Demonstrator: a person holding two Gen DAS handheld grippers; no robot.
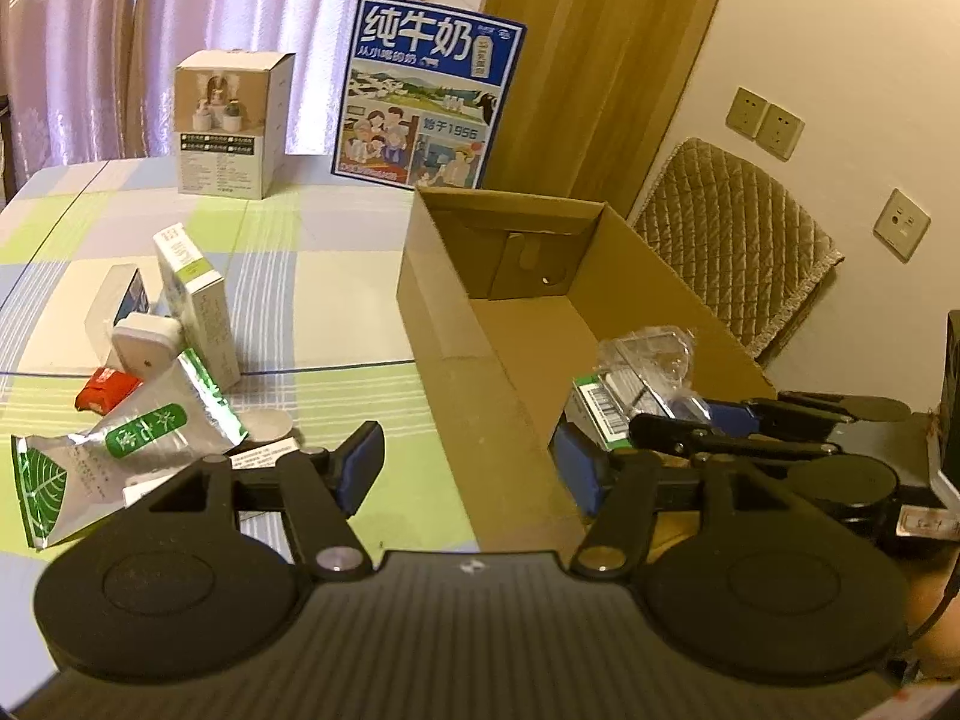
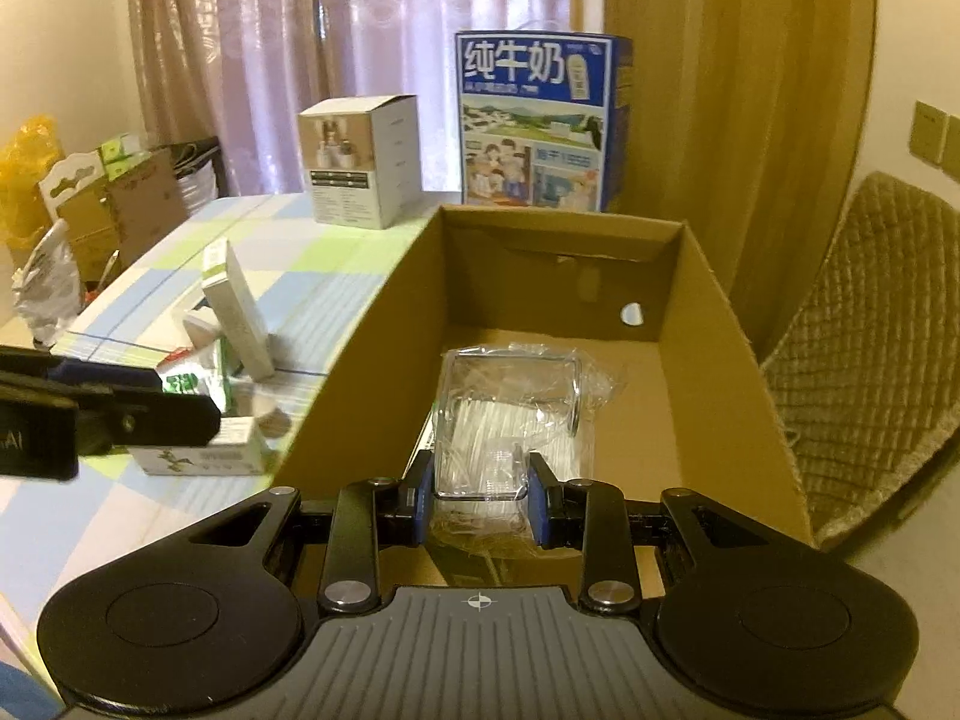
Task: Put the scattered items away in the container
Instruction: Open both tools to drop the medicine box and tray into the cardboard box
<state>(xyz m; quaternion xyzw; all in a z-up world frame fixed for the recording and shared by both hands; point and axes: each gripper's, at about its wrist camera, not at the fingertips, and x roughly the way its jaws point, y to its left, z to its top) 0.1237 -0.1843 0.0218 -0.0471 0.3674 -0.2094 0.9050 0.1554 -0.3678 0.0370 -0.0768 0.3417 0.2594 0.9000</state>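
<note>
Plastic-wrapped clear case (image 2: 510, 414) pinched between our right gripper (image 2: 480, 507) pads, inside cardboard box (image 2: 720, 360); light, crinkly, slippery wrap, rigid edges best hold. Our left gripper (image 1: 474, 468) spread, empty, straddling box wall; foil pouch (image 1: 138, 438) left of it.

A blue milk carton box (image 1: 429, 102) is being seen standing upright at the far edge of the checked tablecloth (image 1: 312, 276), with a white product box (image 1: 231, 126) set well to its left. Pale curtains (image 1: 198, 30) are being shown hanging behind both. A quilted chair back (image 1: 732, 258) is being shown beside wall sockets (image 1: 765, 123).
</note>
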